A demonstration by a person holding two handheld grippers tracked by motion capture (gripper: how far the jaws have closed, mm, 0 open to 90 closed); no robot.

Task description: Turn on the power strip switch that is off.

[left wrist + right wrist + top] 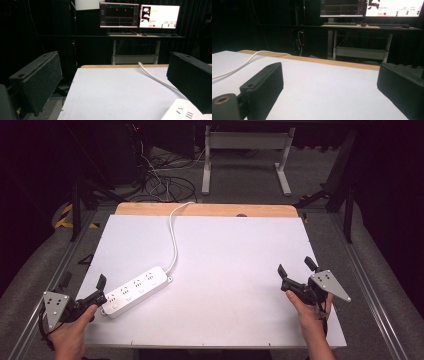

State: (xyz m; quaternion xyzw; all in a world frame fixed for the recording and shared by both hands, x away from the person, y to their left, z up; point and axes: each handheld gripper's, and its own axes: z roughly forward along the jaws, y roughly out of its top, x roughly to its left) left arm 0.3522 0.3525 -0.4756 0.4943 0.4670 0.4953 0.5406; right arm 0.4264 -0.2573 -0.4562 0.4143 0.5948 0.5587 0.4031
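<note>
My left tongs (101,290) sit wide and empty at lower left, just beside the power strip (135,290) on the worktop (240,285). Right tongs (296,268), wide too, wait lower right. I judge the grab comes next.

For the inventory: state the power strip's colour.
White, cable included; the power strip shows best in the high view.
</note>
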